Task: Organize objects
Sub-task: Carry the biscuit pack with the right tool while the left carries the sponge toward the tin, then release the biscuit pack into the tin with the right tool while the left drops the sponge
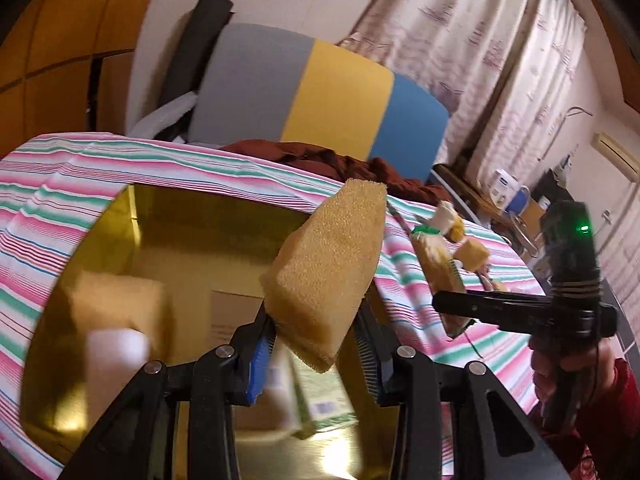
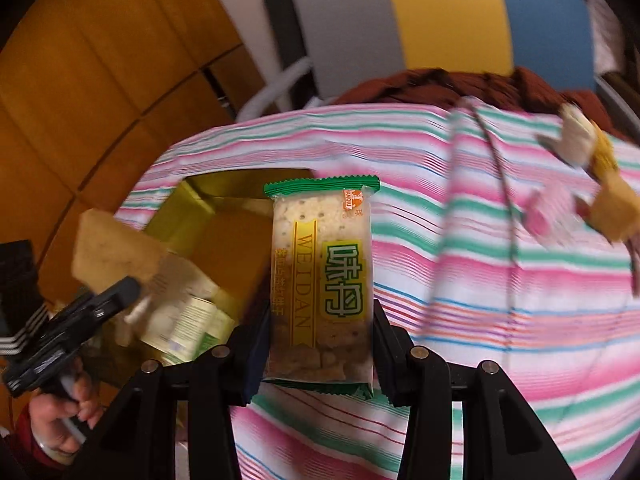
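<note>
The left gripper [image 1: 316,344] is clamped on a yellow sponge [image 1: 328,276], its jaws drawn in against the sponge's lower end so the block stands up tilted toward one o'clock, above the open gold box [image 1: 120,216]. Inside that box, at about eight o'clock from the sponge, lie another yellow sponge block [image 1: 120,300] and a small white block [image 1: 116,346], with printed packets [image 1: 316,396] blurred just under the jaws. The right gripper [image 2: 320,344] is closed on a cracker packet [image 2: 322,280], green-edged with biscuits showing through, pinched at its lower sides and held upright over the striped cloth [image 2: 480,280], just to the right of the box. From the right wrist view the left gripper appears at eight o'clock with its sponge over the box, a hand [image 2: 72,412] wrapped round its handle. Further out on the cloth, toward two o'clock, sit a few loose pieces [image 2: 616,208], yellow, pink and white, too blurred to name. Beyond the table edge at twelve o'clock lies a heap of dark red fabric [image 1: 340,160], then a chair back [image 1: 320,96] in grey, yellow and blue panels, and pale patterned curtains [image 1: 480,40] behind it.
</note>
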`<state>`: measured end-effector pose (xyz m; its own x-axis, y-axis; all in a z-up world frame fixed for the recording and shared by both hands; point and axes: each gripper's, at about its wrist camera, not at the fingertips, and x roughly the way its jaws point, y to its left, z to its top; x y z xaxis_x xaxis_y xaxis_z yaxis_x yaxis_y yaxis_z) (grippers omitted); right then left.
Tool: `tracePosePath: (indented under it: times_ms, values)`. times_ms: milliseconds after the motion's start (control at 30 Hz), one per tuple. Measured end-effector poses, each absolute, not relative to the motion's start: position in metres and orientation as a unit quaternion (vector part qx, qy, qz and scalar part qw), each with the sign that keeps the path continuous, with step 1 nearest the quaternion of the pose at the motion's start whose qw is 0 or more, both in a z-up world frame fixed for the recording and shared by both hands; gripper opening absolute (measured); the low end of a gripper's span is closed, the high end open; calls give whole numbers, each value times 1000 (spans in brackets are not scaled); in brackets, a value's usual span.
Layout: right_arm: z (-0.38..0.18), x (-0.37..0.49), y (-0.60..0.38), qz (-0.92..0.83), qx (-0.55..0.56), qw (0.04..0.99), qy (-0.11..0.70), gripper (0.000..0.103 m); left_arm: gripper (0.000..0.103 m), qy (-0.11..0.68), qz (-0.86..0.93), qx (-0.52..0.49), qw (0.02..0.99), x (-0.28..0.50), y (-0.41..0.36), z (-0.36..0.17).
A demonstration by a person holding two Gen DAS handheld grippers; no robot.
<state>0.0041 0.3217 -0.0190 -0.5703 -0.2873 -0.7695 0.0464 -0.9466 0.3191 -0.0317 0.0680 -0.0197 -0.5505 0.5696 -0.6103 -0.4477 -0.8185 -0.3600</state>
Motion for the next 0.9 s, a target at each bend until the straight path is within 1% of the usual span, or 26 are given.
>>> tracePosePath:
  times_ms: [133, 300, 433, 667, 867, 900]
  values:
    - [-9, -14, 287, -876, 453, 122, -113, 46, 38, -92, 870, -399, 274, -52, 49, -24]
    - [-11, -40, 250, -868, 465, 144, -97, 46, 38, -115, 846, -450, 261, -86, 27, -36]
    - [-18, -66, 232, -856, 483, 149, -109, 46, 38, -135, 832, -476, 251, -113, 16, -41]
    - [-34, -106, 208, -843, 508, 143, -106, 46, 38, -136, 820, -509, 222, -146, 7, -47]
    - [-43, -131, 191, -833, 521, 144, -122, 46, 39, -134, 806, -540, 203, -164, 1, -61]
    - [-44, -135, 188, -831, 523, 145, -125, 46, 41, -131, 804, -545, 201, -166, 1, -63]
